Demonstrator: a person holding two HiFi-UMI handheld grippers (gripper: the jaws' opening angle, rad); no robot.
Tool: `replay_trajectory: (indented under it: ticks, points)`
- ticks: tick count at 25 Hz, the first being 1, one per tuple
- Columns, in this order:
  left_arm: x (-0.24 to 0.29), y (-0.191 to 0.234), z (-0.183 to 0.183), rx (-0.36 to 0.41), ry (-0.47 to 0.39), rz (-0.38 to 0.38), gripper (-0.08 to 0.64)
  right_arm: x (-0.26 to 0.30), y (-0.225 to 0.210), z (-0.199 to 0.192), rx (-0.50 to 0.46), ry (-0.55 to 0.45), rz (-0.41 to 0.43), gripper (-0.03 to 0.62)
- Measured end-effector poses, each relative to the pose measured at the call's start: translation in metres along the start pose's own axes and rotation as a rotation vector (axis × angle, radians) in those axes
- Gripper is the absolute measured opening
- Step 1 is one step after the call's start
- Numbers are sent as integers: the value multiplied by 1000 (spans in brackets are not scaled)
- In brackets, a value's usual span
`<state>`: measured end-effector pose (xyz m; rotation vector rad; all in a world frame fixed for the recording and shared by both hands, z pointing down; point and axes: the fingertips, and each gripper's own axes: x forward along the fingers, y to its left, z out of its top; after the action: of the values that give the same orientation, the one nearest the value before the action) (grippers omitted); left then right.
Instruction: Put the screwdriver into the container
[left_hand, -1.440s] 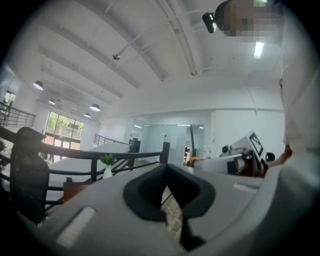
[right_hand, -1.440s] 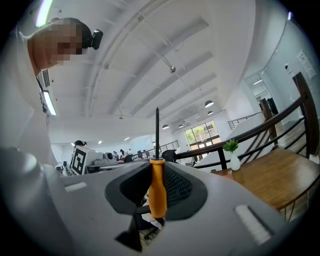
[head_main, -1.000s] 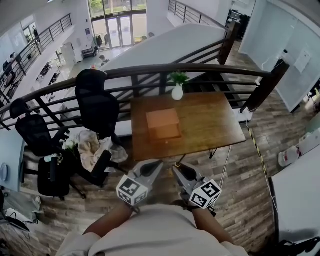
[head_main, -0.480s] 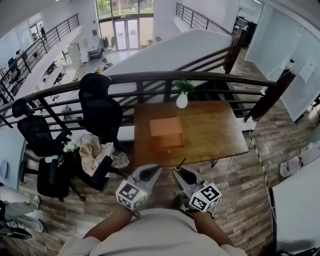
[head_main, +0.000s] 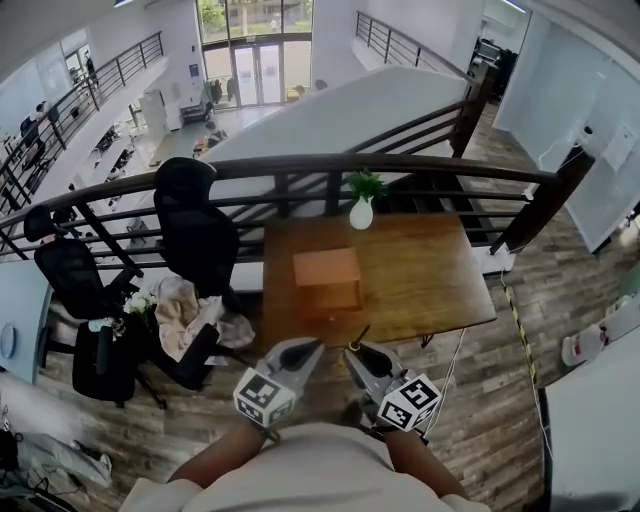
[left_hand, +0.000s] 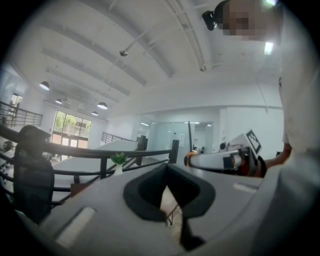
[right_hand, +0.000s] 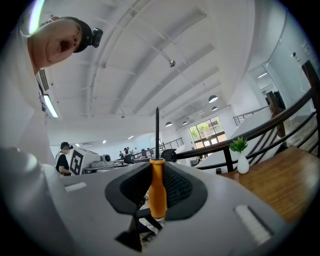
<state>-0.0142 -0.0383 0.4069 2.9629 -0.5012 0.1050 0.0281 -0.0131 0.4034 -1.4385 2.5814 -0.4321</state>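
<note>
Both grippers are nearer the table (head_main: 425, 270) and container (head_main: 325, 280) now; right gripper (head_main: 356, 353) clamps the screwdriver (right_hand: 157, 192), left gripper (head_main: 304, 348) is slightly parted and empty; drop-off pending.

The screwdriver (right_hand: 158, 192) has an orange handle and a black shaft. The left claw (left_hand: 167, 192) and right claw (head_main: 360, 356) are pale grey with black pads. Their cubes (head_main: 264, 395) carry black-and-white square markers. The container (head_main: 327, 280) is orange-brown, the counter (head_main: 420, 270) brown wood grain. The vase (head_main: 361, 213) is white, the chairs (head_main: 195, 225) black.
</note>
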Motion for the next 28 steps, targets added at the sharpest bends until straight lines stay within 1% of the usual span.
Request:
replay_trajectory:
  ticks: [7,12,15,19,24,28]
  points:
    - [65,0,6,-6,-11,19,3,-15,-58,21,-12,8,21,77]
    - [118,-9,15,5,-36,38,3,-35,-103,43,-38,17,46,77]
    - [146,-17,16,0,-46,50,3,-48,-128,50,-37,22,51,77]
    - [167,-25,10,-3,-43,74,3,-57,-149,50,-32,36,78,77]
    - [184,-18,9,-13,-27,99,3,-57,-166,52,-19,37,101,77]
    - [203,-16,10,-12,-18,101,3,-56,-184,58,-2,33,108,77]
